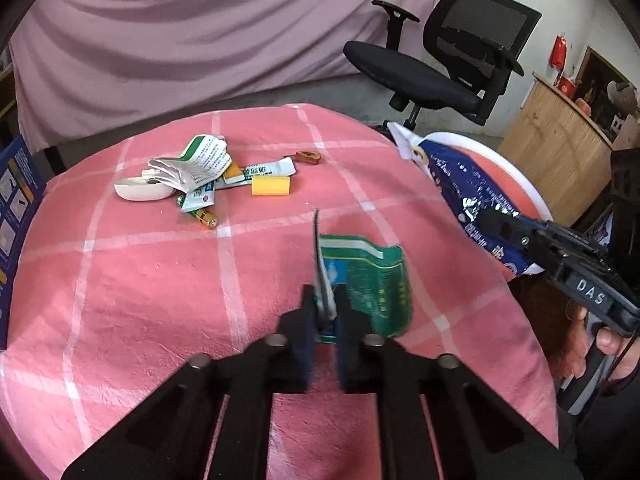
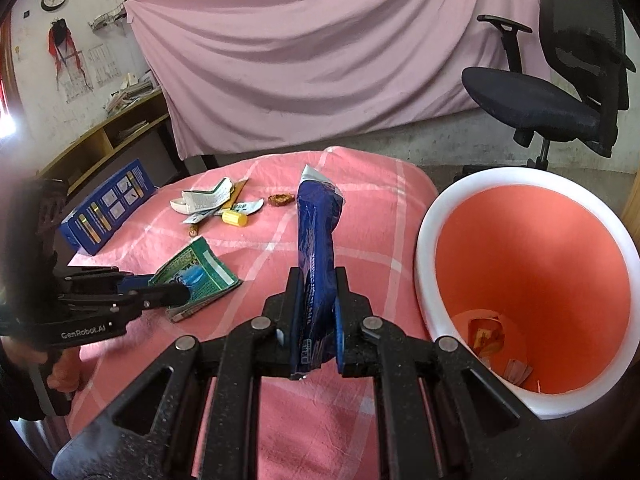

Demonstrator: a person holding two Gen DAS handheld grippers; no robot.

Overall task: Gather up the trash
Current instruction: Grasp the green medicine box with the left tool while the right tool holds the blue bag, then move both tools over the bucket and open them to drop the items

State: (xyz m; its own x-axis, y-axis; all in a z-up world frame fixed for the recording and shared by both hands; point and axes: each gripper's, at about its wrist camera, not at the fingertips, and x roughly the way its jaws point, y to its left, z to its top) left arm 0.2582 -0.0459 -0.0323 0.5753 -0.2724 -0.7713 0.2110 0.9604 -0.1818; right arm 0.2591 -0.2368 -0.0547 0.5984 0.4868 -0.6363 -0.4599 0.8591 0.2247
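Note:
My left gripper [image 1: 325, 300] is shut on a green printed wrapper [image 1: 372, 280], held just above the pink checked cloth [image 1: 140, 280]; it also shows in the right wrist view [image 2: 200, 276]. My right gripper [image 2: 318, 280] is shut on a blue foil wrapper [image 2: 316, 232], upright, left of the bin [image 2: 424, 240], which is white outside and orange inside with some scraps at the bottom. In the left wrist view the blue wrapper [image 1: 468, 184] hangs in front of the bin [image 1: 516, 176]. A pile of trash [image 1: 200, 168] lies at the far side of the table.
The pile holds crumpled paper, a white dish [image 1: 140, 191], a battery [image 1: 204, 216], a yellow block [image 1: 270, 186] and a brown scrap [image 1: 307, 157]. A blue box [image 2: 108, 204] stands at the table's left edge. A black office chair [image 1: 448, 60] stands behind the bin.

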